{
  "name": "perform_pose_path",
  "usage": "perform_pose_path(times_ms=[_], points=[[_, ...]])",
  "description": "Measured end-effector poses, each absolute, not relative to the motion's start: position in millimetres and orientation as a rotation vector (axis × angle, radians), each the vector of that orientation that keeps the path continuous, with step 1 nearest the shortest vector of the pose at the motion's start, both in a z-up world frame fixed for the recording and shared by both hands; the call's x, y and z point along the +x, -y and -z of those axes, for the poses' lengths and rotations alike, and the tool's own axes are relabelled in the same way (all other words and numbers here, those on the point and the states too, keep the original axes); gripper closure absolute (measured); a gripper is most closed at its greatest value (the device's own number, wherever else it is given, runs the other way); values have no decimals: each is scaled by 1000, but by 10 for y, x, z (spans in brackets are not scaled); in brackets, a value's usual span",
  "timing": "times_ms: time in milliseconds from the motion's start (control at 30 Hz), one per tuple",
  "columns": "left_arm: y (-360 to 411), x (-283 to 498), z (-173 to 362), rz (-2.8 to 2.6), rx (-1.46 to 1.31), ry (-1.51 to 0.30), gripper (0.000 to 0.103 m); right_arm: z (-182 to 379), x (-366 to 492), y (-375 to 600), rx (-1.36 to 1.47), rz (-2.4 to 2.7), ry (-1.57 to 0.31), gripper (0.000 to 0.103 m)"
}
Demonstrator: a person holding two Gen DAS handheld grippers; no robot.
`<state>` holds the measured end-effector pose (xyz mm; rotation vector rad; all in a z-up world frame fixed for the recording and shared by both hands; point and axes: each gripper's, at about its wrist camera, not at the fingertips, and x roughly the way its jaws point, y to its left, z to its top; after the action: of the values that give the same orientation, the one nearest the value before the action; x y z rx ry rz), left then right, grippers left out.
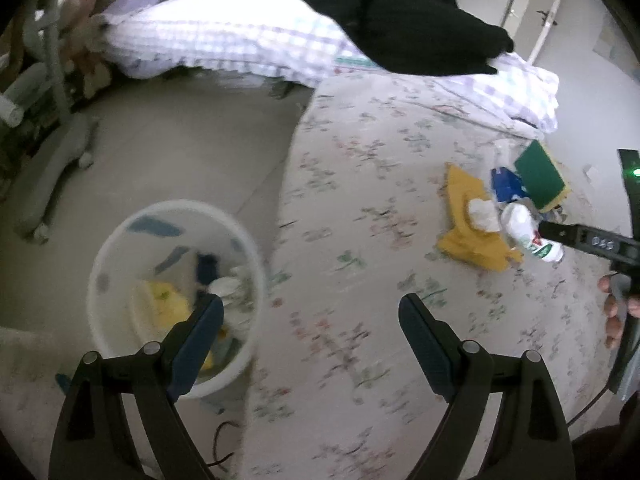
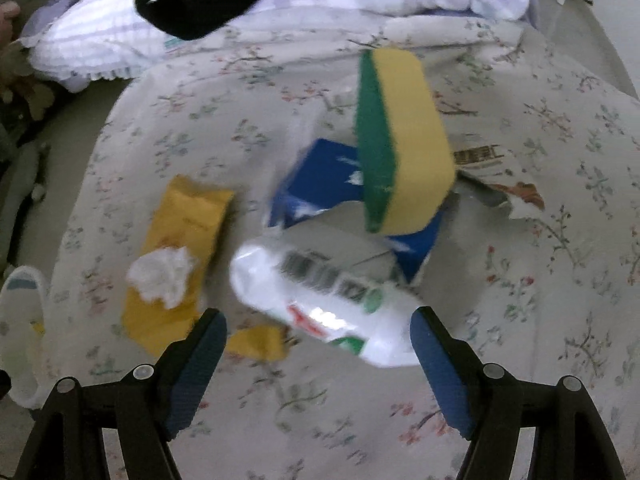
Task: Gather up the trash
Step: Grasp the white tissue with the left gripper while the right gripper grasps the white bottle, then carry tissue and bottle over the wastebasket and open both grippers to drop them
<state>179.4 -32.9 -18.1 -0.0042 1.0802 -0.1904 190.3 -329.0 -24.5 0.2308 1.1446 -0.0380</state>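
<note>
So the left gripper (image 1: 310,312) is spread wide with nothing between its blue-padded fingers (image 1: 426,344), hanging over the left edge of the floral-print bed (image 1: 360,184). Just below that edge, on the floor, sits the round white plastic trash bin (image 1: 120,248), which already has a few bits in it: something yellow, something dark blue and something white, too blurry to name.

The right gripper (image 2: 318,326) is also wide open and holding nothing. It's right over the white plastic bottle with the red and green label (image 2: 320,300), which lies on its side on the bed; the right finger sits just beside the bottle's end, but I can't tell if it's actually touching.

The rest of the trash is piled in the middle of the bed: a crumpled white tissue (image 2: 162,274) resting on a flattened yellow paper bag (image 2: 180,220) just left of the bottle, a torn blue cardboard box (image 2: 316,184) behind the bottle, and a yellow sponge with a green scrub side (image 2: 404,140) propped up tilted on the box. A torn printed wrapper (image 2: 504,184) lies to the right of the sponge.

Toward the head of the bed there's a checked lilac-and-white duvet (image 1: 224,32) with a black garment (image 1: 408,24) on top.
</note>
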Motion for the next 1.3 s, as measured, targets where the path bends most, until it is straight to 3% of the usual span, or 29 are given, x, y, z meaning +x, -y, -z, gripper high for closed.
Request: perform_pose_path(times_ms=[267, 300, 367, 533, 733, 967, 1100, 1300], points=[[900, 1983, 219, 265, 29, -1056, 12, 497, 2027, 3357, 173, 24, -1202, 25], [968, 2005, 229, 266, 34, -1053, 12, 526, 2026, 3363, 173, 21, -1212, 28], [1075, 2036, 251, 271, 40, -1046, 12, 575, 2011, 3345, 162, 3, -1235, 44], [1340, 2067, 296, 355, 60, -1007, 14, 503, 1925, 3351, 165, -45, -1239, 55], [1630, 2078, 303, 493, 80, -938, 45, 232, 1705, 3512, 236, -93, -1188, 56], [1815, 2160, 379, 542, 58, -938, 67, 140, 1510, 3774, 277, -76, -1164, 56], [1850, 2223, 484, 529, 39, -976, 75, 182, 1450, 3942, 287, -57, -1175, 56], [1859, 2228, 569, 515, 59, -992, 79, 193, 1372, 4121, 308, -40, -1180, 56]])
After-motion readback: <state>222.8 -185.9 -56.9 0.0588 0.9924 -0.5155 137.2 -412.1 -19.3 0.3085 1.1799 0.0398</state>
